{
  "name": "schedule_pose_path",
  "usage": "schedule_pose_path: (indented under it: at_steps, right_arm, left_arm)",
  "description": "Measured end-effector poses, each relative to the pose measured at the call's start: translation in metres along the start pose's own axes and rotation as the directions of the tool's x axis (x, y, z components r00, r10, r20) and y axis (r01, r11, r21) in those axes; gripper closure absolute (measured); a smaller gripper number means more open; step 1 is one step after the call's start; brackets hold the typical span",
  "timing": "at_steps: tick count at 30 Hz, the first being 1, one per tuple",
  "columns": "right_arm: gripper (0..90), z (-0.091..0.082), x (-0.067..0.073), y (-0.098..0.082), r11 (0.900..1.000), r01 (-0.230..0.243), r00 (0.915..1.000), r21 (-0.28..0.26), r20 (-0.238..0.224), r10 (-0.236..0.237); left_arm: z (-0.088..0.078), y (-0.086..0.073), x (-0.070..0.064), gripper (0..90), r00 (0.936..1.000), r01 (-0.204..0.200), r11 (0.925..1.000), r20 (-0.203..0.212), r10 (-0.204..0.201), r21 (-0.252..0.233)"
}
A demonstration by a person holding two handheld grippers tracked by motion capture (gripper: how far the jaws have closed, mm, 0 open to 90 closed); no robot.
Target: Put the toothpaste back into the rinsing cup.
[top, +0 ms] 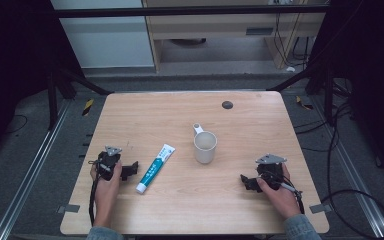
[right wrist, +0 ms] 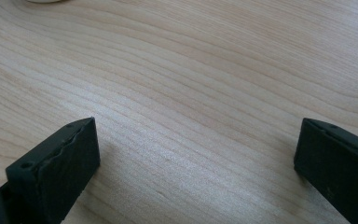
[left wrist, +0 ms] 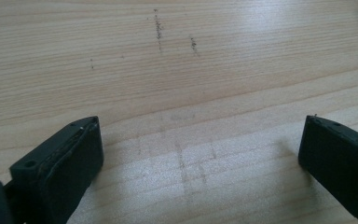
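pale wood table (top: 260, 120) under both your tools. your left gripper (top: 130, 170) rests wide open and empty, just beside the toothpaste tube (top: 155, 168); that tube looks light, soft and a bit slick, so pinch it across the middle, gently. the white mug (top: 205, 146) stands upright at centre, stiff and breakable; its handle points away. your right gripper (top: 246, 181) is wide open, empty too.

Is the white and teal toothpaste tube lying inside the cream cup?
No, the white and teal toothpaste tube lies flat on the wooden table, apart from the cream cup.
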State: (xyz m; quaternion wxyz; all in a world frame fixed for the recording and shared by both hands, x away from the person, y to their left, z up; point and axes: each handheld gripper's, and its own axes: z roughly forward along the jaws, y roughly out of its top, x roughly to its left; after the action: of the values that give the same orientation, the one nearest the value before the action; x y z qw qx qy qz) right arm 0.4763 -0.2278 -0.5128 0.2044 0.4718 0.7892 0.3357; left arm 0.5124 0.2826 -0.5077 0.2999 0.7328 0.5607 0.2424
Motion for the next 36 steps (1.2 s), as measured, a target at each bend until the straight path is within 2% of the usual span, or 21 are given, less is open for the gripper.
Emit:
schedule_pose_path:
  at_steps: [4, 6, 7, 9, 11, 13, 18, 22, 28, 31, 35, 36]
  right_arm:
    - [0.4, 0.000, 0.000, 0.000, 1.000, -0.001, 1.0000, 0.000, -0.001, 0.001]
    - [0.4, 0.000, 0.000, 0.000, 1.000, -0.001, 1.0000, 0.001, 0.000, 0.001]
    - [0.4, 0.000, 0.000, 0.000, 1.000, 0.000, 1.0000, 0.000, 0.000, 0.000]
    - [0.4, 0.000, 0.000, 0.000, 1.000, 0.000, 1.0000, 0.001, 0.001, 0.000]
    - [0.4, 0.000, 0.000, 0.000, 1.000, -0.001, 1.0000, 0.000, 0.000, 0.001]
    - [0.4, 0.000, 0.000, 0.000, 1.000, 0.001, 1.0000, 0.000, 0.000, -0.001]
    - [0.4, 0.000, 0.000, 0.000, 1.000, 0.000, 1.0000, 0.001, 0.000, 0.000]
    - [0.4, 0.000, 0.000, 0.000, 1.000, 0.003, 1.0000, 0.000, 0.001, -0.003]
    - [0.4, 0.000, 0.000, 0.000, 1.000, 0.001, 1.0000, 0.001, 0.001, -0.001]
    - [0.4, 0.000, 0.000, 0.000, 1.000, 0.001, 1.0000, 0.001, 0.001, -0.001]
    - [0.4, 0.000, 0.000, 0.000, 1.000, 0.001, 1.0000, 0.001, 0.000, -0.001]
    - [0.4, 0.000, 0.000, 0.000, 1.000, 0.001, 1.0000, 0.001, 0.000, -0.001]
  left_arm:
    - [-0.002, -0.001, 0.001, 0.0, 0.9998, -0.013, 0.9999, 0.015, 0.013, 0.004]
    - [-0.006, -0.001, 0.002, 2.1, 0.9999, -0.011, 0.9999, 0.007, 0.011, 0.003]
    - [-0.008, -0.001, 0.002, 4.3, 1.0000, -0.010, 0.9999, 0.001, 0.010, -0.009]
    - [-0.014, -0.001, 0.003, 1.3, 1.0000, -0.005, 0.9992, -0.008, 0.005, -0.039]
    - [-0.022, 0.000, 0.004, 2.3, 0.9998, 0.013, 0.9971, -0.012, -0.014, -0.075]
    - [-0.029, 0.000, 0.005, 2.3, 0.9998, 0.020, 0.9956, -0.001, -0.021, -0.091]
    - [-0.043, -0.002, 0.004, 4.0, 0.9994, 0.022, 0.9952, 0.028, -0.020, -0.096]
    - [-0.053, 0.003, 0.001, 4.4, 0.9986, 0.027, 0.9947, 0.049, -0.022, -0.100]
    - [-0.065, 0.013, -0.010, 4.3, 0.9974, -0.013, 0.9959, 0.069, 0.019, -0.090]
    - [-0.068, 0.018, -0.014, 4.3, 0.9982, -0.040, 0.9969, 0.042, 0.043, -0.067]
    - [-0.075, 0.024, -0.022, 4.3, 0.9977, -0.065, 0.9934, 0.013, 0.067, -0.095]
    - [-0.078, 0.027, -0.025, 4.3, 0.9961, -0.088, 0.9914, 0.003, 0.088, -0.097]
